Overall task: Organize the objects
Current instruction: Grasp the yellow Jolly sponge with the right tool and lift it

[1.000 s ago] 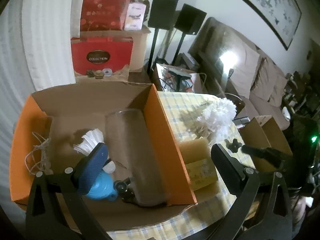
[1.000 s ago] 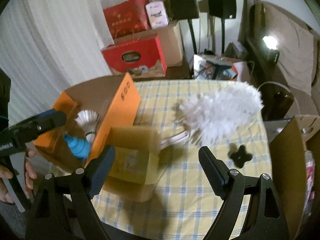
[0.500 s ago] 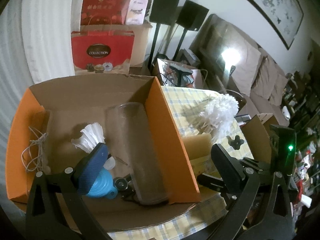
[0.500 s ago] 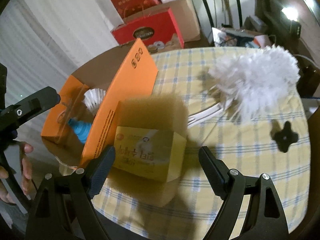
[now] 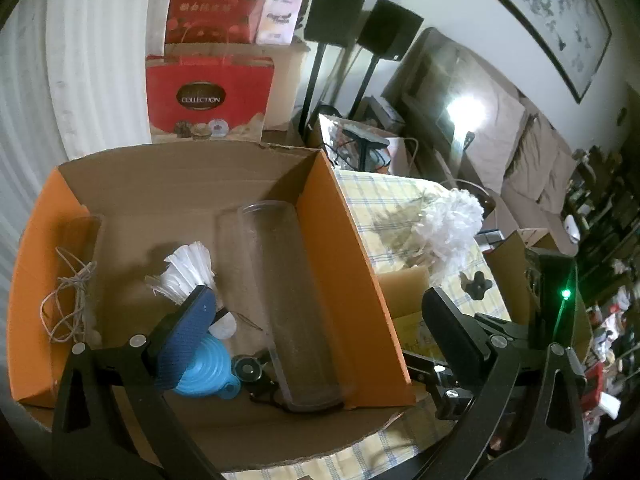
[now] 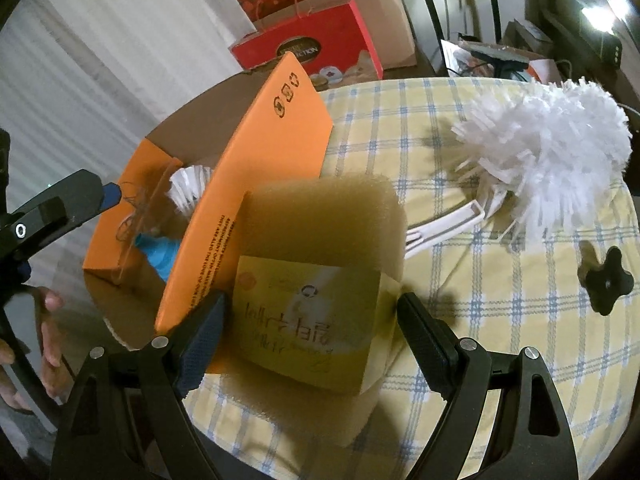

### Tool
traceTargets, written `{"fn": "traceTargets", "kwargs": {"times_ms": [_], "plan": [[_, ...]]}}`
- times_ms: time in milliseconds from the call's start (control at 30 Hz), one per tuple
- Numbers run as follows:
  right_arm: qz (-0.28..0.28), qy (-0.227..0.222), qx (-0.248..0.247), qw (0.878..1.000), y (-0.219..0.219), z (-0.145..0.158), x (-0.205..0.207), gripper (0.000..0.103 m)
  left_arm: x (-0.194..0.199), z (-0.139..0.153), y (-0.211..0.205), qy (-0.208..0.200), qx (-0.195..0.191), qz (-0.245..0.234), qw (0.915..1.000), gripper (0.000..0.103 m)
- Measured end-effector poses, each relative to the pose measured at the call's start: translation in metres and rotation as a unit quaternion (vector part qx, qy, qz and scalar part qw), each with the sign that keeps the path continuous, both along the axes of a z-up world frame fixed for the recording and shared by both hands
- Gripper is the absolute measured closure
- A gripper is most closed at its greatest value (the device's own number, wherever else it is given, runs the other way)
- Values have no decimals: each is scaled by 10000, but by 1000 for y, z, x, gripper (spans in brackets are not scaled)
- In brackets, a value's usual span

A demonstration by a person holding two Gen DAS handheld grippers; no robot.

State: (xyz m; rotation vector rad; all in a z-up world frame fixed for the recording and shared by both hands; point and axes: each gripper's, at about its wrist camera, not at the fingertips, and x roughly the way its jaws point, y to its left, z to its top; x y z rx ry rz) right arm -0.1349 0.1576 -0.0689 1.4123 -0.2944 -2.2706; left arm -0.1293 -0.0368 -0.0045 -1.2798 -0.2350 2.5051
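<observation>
A tan sponge block with a yellow printed paper sleeve is seen on a yellow checked tablecloth, pressed against the outer wall of an orange cardboard box. The right gripper is placed with its jaws spread wide on either side of the block, not yet clamped, apparently so it can be grasped and lifted into the box. The left gripper is held spread over the box, gripping nothing, above a blue funnel, a shuttlecock and a clear tube lying inside.

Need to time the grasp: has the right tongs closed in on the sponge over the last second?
Yes. In the right wrist view the right tongs have advanced toward the sponge, which now sits between its open fingers beside the orange box.
</observation>
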Motion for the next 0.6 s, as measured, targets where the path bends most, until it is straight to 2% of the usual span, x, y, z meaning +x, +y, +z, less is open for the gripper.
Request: {"fn": "traceTargets", "kwargs": {"times_ms": [167, 367, 600], "plan": [[52, 92, 305, 9995, -3, 3, 1, 17, -3, -1, 1, -20, -4, -12, 10000, 0], [-52, 188, 847, 9962, 2, 17, 5, 24, -4, -2, 4, -21, 16, -43, 10000, 0], [-343, -97, 574, 9977, 13, 14, -4, 20, -4, -1, 5, -12, 46, -27, 10000, 0]]}}
